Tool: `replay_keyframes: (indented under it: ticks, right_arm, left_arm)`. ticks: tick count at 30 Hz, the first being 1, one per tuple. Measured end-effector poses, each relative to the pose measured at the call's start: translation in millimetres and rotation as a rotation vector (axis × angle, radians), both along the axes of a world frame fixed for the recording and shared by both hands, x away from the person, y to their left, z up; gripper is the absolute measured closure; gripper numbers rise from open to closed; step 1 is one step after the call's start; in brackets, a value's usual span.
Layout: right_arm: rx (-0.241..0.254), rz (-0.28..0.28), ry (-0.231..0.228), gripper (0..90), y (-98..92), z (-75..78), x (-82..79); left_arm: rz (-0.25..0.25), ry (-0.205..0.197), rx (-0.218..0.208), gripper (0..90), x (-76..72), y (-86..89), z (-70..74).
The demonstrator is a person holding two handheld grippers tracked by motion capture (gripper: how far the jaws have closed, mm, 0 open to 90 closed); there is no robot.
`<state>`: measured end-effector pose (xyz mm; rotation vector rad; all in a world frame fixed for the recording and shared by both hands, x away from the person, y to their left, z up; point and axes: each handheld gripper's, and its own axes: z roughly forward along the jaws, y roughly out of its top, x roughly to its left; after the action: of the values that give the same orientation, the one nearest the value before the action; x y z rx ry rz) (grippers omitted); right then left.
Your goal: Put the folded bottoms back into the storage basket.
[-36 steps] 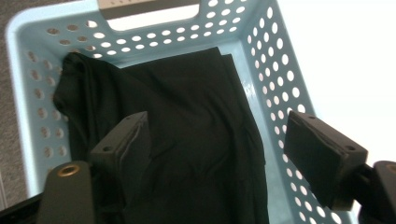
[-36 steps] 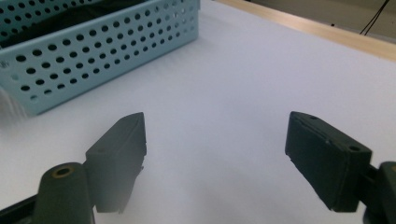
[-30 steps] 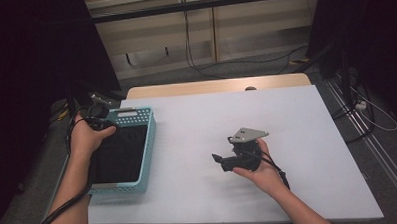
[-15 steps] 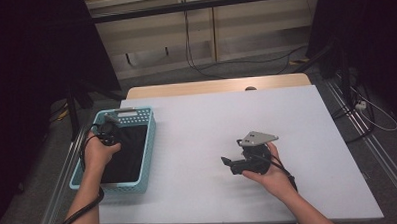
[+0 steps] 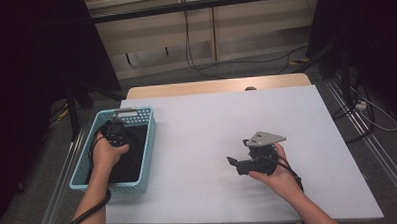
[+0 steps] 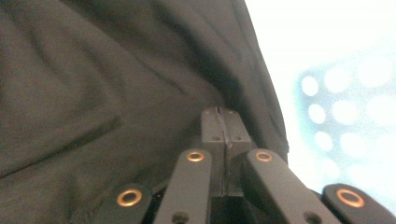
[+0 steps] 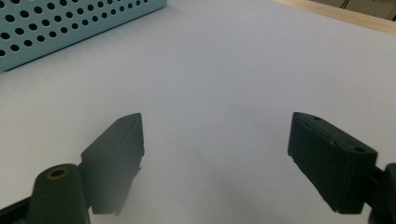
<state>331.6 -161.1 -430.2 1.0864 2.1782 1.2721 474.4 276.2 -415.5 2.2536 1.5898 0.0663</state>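
We reach our left hand down into the turquoise basket at the table's left edge, forearm angled in from below. The left gripper has just been closing and now pinches a fold of the dark cloth lying inside. Our right hand rests on the white table, its right gripper level, jaws spread and empty.

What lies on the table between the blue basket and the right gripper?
Nothing: in the high view, the white table is bare between the blue basket and the right gripper.
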Motion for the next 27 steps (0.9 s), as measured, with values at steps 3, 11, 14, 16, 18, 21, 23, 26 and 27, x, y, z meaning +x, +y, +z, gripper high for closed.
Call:
replay_keyframes:
  ticks: [3, 11, 14, 16, 18, 21, 23, 26, 27]
  right_arm:
    - [-0.001, -0.012, 0.002, 17.9, -7.9, -0.2, -1.0]
    - [0.009, -0.033, -0.002, 17.5, -21.0, 0.9, -4.4]
    - [0.004, -0.044, 0.002, 17.0, -28.7, 1.2, -8.7]
    - [0.005, -0.045, 0.003, 16.9, -30.7, 0.7, -9.5]
    - [0.001, -0.054, 0.010, 16.8, -34.6, -0.6, -11.1]
    - [0.003, -0.060, 0.016, 16.8, -38.5, -2.4, -13.5]
    - [0.006, -0.056, 0.017, 16.8, -39.0, -2.6, -13.9]
    - [0.002, -0.045, 0.017, 16.4, -39.4, -2.3, -14.5]
    - [0.000, -0.043, 0.018, 16.1, -40.1, -2.0, -14.5]
  left_arm:
    - [0.009, -0.018, -0.001, 65.0, 1.3, 3.8, 12.5]
    - [-0.024, -0.090, -0.034, 37.6, -0.4, -4.0, 40.7]
    - [-0.054, -0.111, -0.055, 30.9, -3.0, -14.5, 50.6]
    - [-0.073, -0.125, -0.064, 30.4, -5.1, -22.6, 55.3]
    - [-0.104, -0.133, -0.065, 27.8, -6.3, -29.2, 59.1]
    - [-0.126, -0.141, -0.095, 26.1, -8.8, -38.7, 64.3]
    - [-0.140, -0.143, -0.098, 24.8, -9.9, -42.4, 66.2]
    - [-0.153, -0.150, -0.102, 24.4, -11.2, -46.5, 68.0]
    - [-0.163, -0.154, -0.108, 23.5, -11.9, -49.8, 69.6]
